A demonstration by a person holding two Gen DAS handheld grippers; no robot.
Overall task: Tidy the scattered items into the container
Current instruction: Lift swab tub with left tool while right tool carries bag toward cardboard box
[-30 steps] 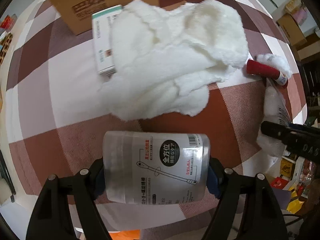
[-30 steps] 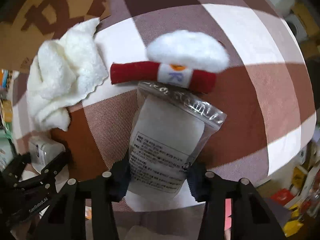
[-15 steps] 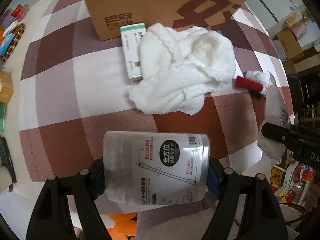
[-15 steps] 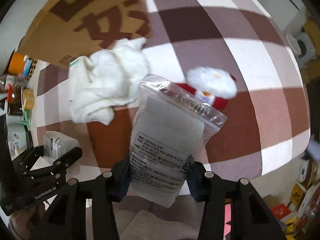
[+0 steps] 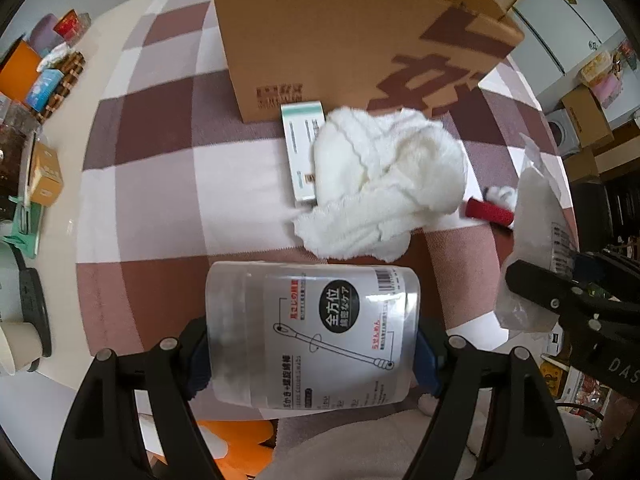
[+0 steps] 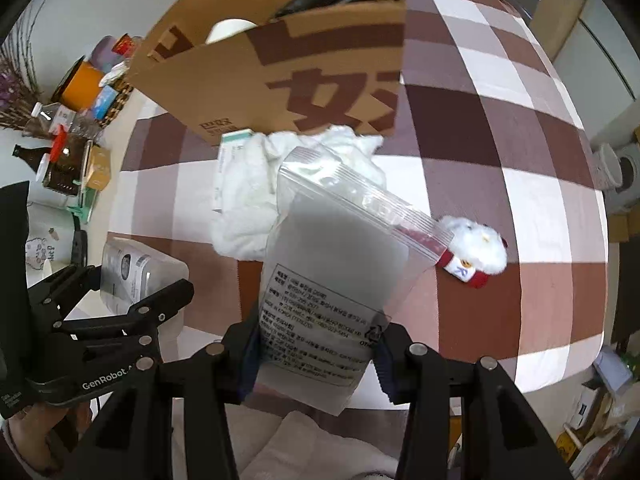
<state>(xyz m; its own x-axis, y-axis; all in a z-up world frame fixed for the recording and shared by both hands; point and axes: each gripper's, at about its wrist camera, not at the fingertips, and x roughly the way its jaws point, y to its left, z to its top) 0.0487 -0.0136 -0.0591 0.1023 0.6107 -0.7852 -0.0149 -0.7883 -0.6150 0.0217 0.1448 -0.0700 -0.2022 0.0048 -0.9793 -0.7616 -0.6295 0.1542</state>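
Left wrist view: both grippers loaded above the table

Left gripper (image 5: 312, 344) clamps the cotton swab tub (image 5: 312, 330); right gripper (image 6: 316, 356) pinches a zip bag (image 6: 332, 280). Cardboard box (image 5: 340, 48) stands behind the white towel (image 5: 384, 184).

The right gripper (image 6: 316, 354) grips a clear zip bag (image 6: 332, 280) above the checked cloth (image 6: 500, 152); behind it stand a white towel (image 6: 256, 200) and cardboard box (image 6: 304, 64).

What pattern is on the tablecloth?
The tablecloth is a large check of brown, mauve and white squares, clearest in the right wrist view.
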